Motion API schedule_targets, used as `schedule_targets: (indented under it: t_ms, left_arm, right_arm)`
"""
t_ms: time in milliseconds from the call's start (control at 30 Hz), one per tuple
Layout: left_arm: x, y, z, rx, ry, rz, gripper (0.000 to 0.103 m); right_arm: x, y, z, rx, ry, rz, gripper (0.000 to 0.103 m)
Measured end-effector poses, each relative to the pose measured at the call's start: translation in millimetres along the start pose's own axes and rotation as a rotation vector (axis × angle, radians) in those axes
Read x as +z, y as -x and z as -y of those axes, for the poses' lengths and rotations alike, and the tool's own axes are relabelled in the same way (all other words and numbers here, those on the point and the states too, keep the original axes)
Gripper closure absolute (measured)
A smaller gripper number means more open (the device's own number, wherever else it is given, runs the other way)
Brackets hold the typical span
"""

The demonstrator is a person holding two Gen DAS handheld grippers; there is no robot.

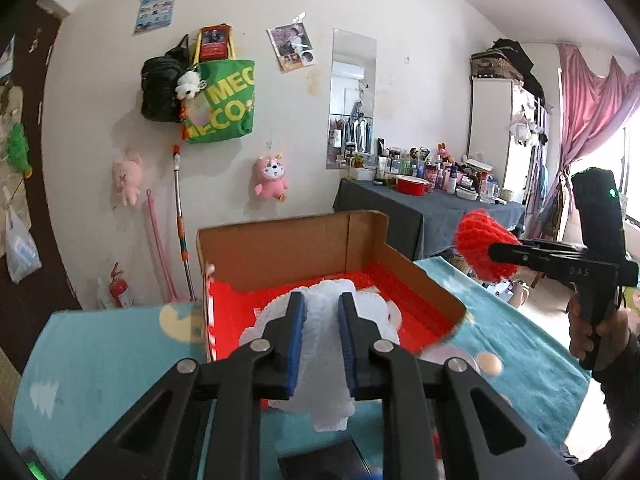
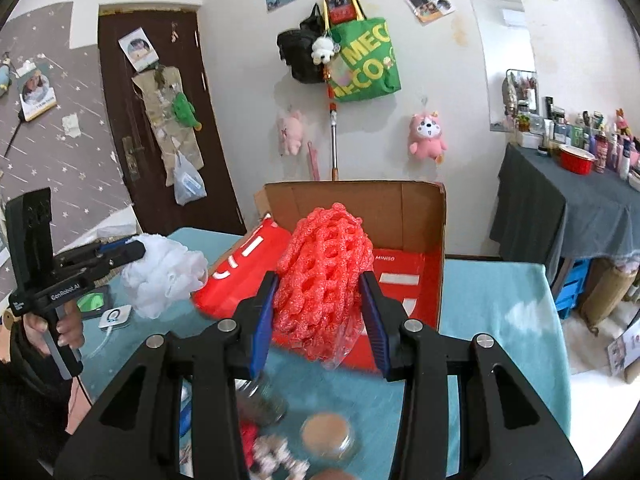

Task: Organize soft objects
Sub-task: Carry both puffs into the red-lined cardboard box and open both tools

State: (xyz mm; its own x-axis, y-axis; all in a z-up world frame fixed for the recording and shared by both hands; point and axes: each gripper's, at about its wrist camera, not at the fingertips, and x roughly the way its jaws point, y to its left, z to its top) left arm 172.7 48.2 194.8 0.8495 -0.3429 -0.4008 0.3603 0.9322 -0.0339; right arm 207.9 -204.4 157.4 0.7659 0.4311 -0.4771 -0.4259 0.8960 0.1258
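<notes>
My left gripper (image 1: 320,312) is shut on a white mesh puff (image 1: 320,364), lifted in front of the open cardboard box (image 1: 288,248) with its red inside. In the right wrist view the same puff (image 2: 160,276) hangs from that gripper (image 2: 138,250) at the left, held by a hand (image 2: 60,330). My right gripper (image 2: 320,292) is shut on a red foam net (image 2: 324,276), raised before the box (image 2: 356,204). From the left wrist view the red net (image 1: 480,248) shows at the right in the right gripper (image 1: 494,252).
A teal cloth covers the table (image 1: 100,360). Jars (image 2: 328,436) and small items lie under my right gripper; a phone (image 2: 94,302) and a white device (image 2: 116,316) lie at the left. A cluttered grey-draped table (image 2: 560,208) stands at the right. Plush toys hang on the wall.
</notes>
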Motion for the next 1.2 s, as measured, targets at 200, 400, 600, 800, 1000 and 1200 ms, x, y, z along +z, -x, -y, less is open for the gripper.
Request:
schedule_targets:
  t_ms: [200, 400, 600, 800, 1000, 1200]
  left_arm:
    - [40, -69, -9, -0.003, -0.043, -0.042, 0.085]
    - [49, -156, -23, -0.033, -0.043, -0.151, 0.086]
    - [41, -219, -37, -0.044, 0.007, -0.265, 0.086]
    - [27, -255, -43, -0.034, 0.030, -0.352, 0.086]
    - [15, -272, -45, -0.010, 0.038, -0.383, 0.084]
    - [17, -273, -45, -0.016, 0.041, -0.379, 0.075]
  right_arm:
    - [43, -92, 20, -0.042, 0.017, -0.162, 0.064]
    - [56, -194, 42, -0.088, 0.002, -0.350, 0.064]
    - [51, -260, 60, -0.136, -0.036, -0.478, 0.064]
    - [42, -294, 64, -0.154, -0.061, -0.553, 0.064]
    - [31, -308, 67, -0.192, -0.046, -0.593, 0.062]
    - [31, -303, 71, -0.202, -0.052, -0.580, 0.061]
